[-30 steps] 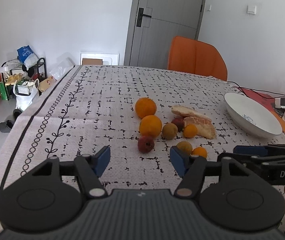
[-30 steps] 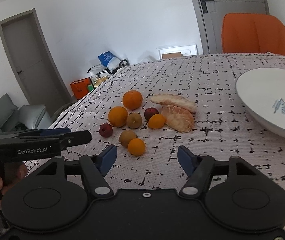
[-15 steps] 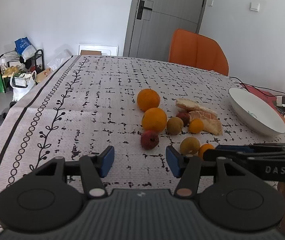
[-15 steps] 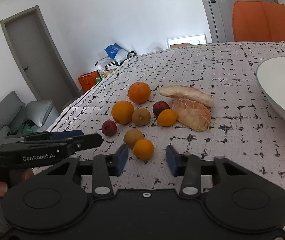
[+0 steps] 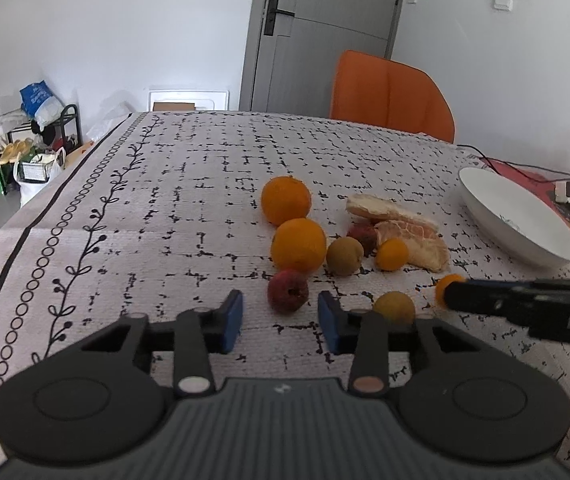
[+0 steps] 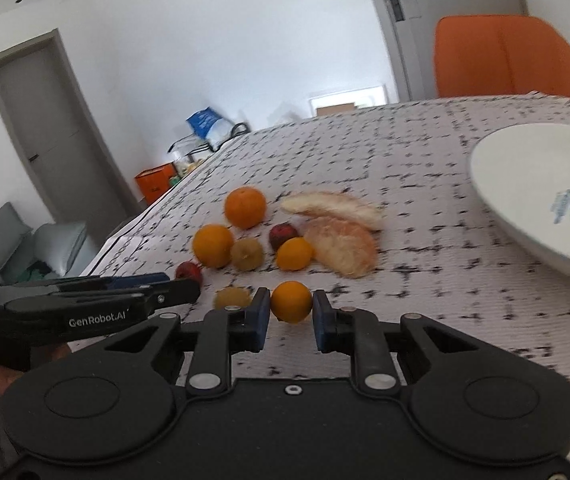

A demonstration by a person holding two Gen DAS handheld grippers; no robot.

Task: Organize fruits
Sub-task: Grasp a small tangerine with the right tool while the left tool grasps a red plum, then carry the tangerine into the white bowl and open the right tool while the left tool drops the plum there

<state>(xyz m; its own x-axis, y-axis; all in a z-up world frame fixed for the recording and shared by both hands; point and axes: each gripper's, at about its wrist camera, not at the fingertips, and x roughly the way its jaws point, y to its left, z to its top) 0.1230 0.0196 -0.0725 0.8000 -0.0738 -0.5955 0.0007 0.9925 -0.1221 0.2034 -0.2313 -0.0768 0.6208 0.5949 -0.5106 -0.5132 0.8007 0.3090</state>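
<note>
Orange fruit: a small orange (image 6: 291, 301) sits on the worktop (image 6: 425, 184) between the blue pads of the right tongs (image 6: 287, 317); narrow gaps show on both sides, so the pads flank it without clearly touching.
Right tongs: spread just wider than the small orange, low over the cloth; their tip also shows in the left wrist view (image 5: 451, 295), covering part of that fruit.
Left tongs: spread (image 5: 280, 317), holding nothing; a red fruit (image 5: 288, 291) lies just past the gap between the pads.
Fruit cluster: two large oranges, one far (image 5: 286, 200) and one near (image 5: 298, 245), touch or nearly touch; the red fruit lies just in front of the near one.
Brown fruits: one (image 5: 344, 256) rests beside the near large orange; another (image 5: 394, 307) lies next to the left tongs' right finger, just left of the small orange.
Middle: a second small orange (image 5: 392, 254) and a dark red fruit (image 5: 362, 236) lie against peeled citrus pieces (image 5: 413, 236).
Bowl: white (image 5: 525, 232), shallow, on the right part of the worktop, well apart from the fruit; no fruit shows inside it.
Worktop: covered by a pale cloth with black dashes and a vine border (image 5: 97, 216).
Background: orange chair (image 5: 391, 100) behind the far edge; grey door (image 5: 317, 32) beyond.
Sharpness: right wrist view is blurred.
</note>
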